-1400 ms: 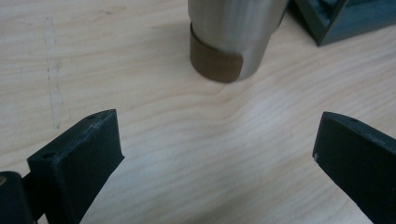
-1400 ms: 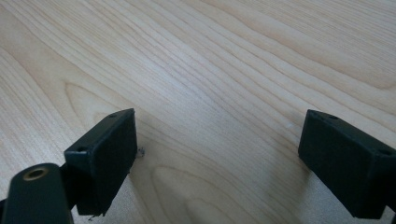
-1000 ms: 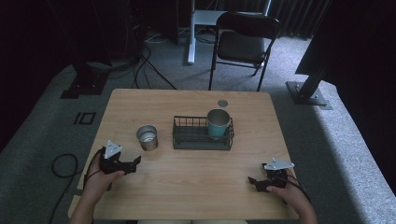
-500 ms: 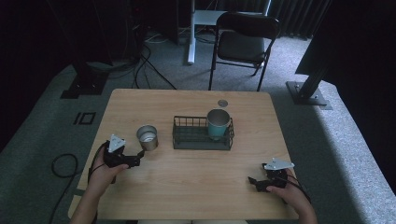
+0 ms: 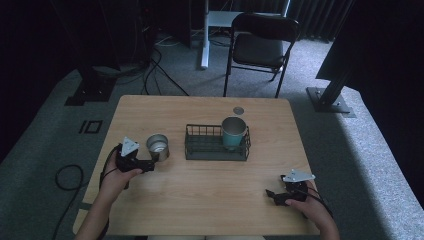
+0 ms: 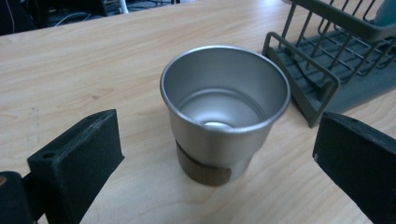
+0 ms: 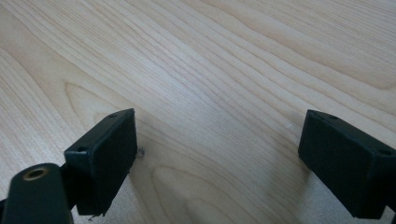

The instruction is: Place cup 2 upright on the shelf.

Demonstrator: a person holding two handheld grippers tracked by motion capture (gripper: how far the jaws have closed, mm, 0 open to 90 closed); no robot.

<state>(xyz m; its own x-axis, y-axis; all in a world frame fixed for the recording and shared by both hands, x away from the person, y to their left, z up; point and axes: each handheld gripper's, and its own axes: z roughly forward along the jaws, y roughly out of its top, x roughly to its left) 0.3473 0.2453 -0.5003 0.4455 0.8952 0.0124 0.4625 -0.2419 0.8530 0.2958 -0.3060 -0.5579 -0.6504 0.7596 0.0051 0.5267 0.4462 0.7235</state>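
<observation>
On the left of the tabletop (image 5: 200, 200), the left hand-held gripper (image 5: 150, 162) sits with its jaws spread wide, just short of the steel cup (image 5: 157, 146). Left gripper view: cup (image 6: 224, 112) upright, empty, centred between the two black jaws, neither pad touching it yet; dark band around its base.

Judgement on the step in hand: approach to grasp the cup. To do it well, advance until the pads flank the lower wall, keep the gripper level so the tapered wall does not slip upward, and close evenly; the wire basket (image 5: 215, 147) stands just right of the cup, so the right-side jaw needs to stay clear of the basket's end frame (image 6: 299, 70).

Centre: the basket holds a teal cup (image 5: 233, 132) at its right end. A small round disc (image 5: 238, 110) lies beyond it near the far edge.

Right: the right hand-held gripper (image 5: 276, 196) rests near the near edge, jaws apart, bare wood between them (image 7: 219, 140).

Change from the earlier frame: left gripper has moved forward and right toward the steel cup; right gripper and all objects unchanged.
</observation>
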